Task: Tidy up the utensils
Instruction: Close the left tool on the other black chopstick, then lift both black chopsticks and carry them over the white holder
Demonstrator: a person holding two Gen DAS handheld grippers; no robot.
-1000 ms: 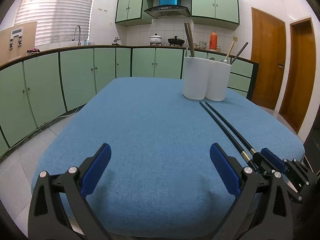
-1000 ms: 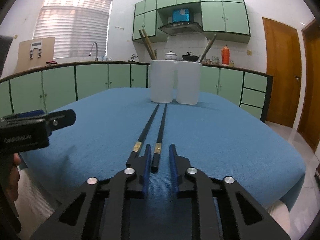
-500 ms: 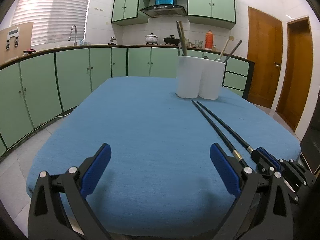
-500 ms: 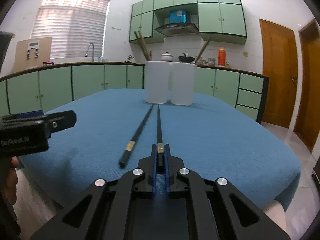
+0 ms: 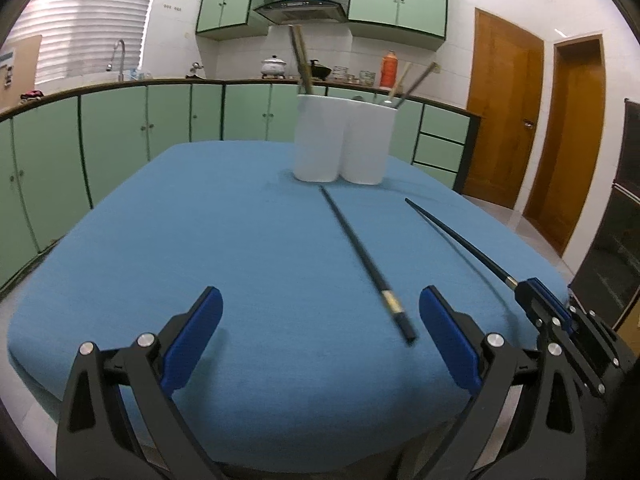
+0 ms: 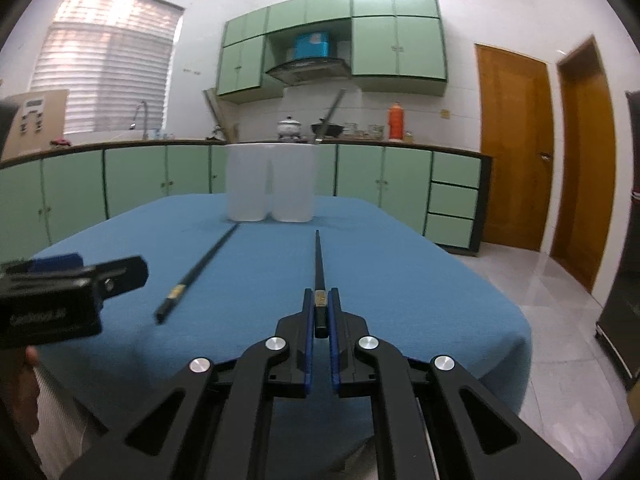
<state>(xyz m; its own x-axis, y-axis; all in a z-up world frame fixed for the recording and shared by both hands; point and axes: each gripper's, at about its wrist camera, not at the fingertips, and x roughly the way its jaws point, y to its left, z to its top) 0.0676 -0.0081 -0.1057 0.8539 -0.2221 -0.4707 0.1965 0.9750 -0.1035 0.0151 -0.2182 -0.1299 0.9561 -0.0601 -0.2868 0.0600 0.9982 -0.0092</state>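
Blue tablecloth (image 5: 200, 240) | right gripper (image 6: 321, 312) near level, clamping black chopstick (image 6: 319, 264) | left gripper (image 5: 320, 320) spread wide, empty

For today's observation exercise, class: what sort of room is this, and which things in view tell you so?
Most likely a home kitchen. Green cabinets run under a countertop with a sink tap, a range hood hangs above a white pot, and a white utensil holder stands on the blue-covered table.

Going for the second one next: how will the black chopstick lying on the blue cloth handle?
The loose chopstick looks thin, rigid and probably light. Its glossy shaft may slip or pivot between the tool pads. Lying flat on the soft blue cloth, it seems unlikely to roll far, though hard to get under.
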